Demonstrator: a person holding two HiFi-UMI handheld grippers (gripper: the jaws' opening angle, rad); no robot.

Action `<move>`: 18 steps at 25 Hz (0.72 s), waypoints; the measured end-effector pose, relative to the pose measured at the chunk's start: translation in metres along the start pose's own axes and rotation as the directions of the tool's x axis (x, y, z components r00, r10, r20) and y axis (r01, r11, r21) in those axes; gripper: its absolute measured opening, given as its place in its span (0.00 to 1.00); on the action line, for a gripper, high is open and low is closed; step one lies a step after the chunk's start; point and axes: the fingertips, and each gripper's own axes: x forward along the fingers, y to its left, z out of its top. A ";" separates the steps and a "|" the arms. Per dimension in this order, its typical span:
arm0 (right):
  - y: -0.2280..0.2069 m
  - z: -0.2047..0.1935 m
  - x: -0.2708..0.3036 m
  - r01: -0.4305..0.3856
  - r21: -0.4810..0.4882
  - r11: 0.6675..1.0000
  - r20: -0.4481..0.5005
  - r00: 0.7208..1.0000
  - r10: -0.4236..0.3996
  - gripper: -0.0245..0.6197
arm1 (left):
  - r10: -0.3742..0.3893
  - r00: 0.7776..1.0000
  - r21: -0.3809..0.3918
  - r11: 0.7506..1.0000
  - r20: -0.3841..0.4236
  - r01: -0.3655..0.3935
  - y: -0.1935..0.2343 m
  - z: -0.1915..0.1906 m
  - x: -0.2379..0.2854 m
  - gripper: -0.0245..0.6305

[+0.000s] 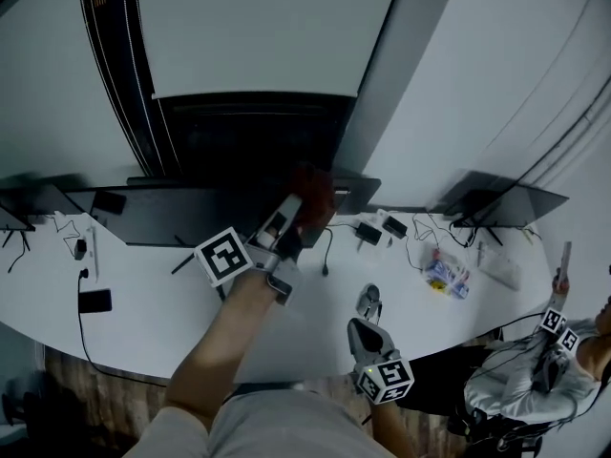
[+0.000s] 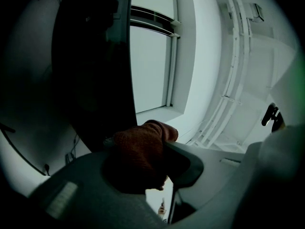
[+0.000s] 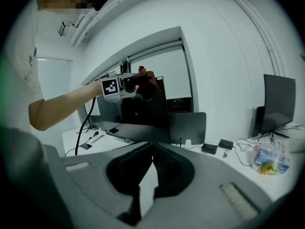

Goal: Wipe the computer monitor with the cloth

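Though dim against the dark monitor (image 1: 250,146), cloth (image 1: 315,195) clamped in my raised left gripper (image 1: 300,212); right gripper (image 1: 368,302) low, closed, empty.

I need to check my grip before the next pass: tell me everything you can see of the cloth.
The cloth is reddish-brown with a coarse, knitted-looking weave, bunched into a thick wad. The left gripper is shut on it, and the cloth's rounded top bulges out past the jaws. It is held raised in front of the dark monitor, near one edge of the screen. Whether it actually presses on the screen cannot be told.
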 end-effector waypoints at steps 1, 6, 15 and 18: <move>0.003 0.001 0.004 -0.011 -0.003 1.000 -0.002 1.000 0.011 0.04 | 0.004 1.000 0.005 1.000 0.009 -0.004 0.001 0.005 -0.004 0.18; 0.016 0.005 0.021 -0.063 -0.021 0.998 -0.011 0.998 0.062 0.04 | 0.024 0.998 0.022 0.999 0.063 -0.025 0.002 0.031 -0.025 0.18; 0.046 0.010 0.046 -0.155 -0.051 0.987 -0.028 0.988 0.153 0.04 | 0.063 0.986 0.069 0.995 0.155 -0.074 0.004 0.078 -0.070 0.18; 0.053 0.009 0.049 -0.178 -0.053 0.983 -0.036 0.984 0.176 0.04 | 0.077 0.979 0.082 0.992 0.191 -0.094 0.005 0.090 -0.084 0.18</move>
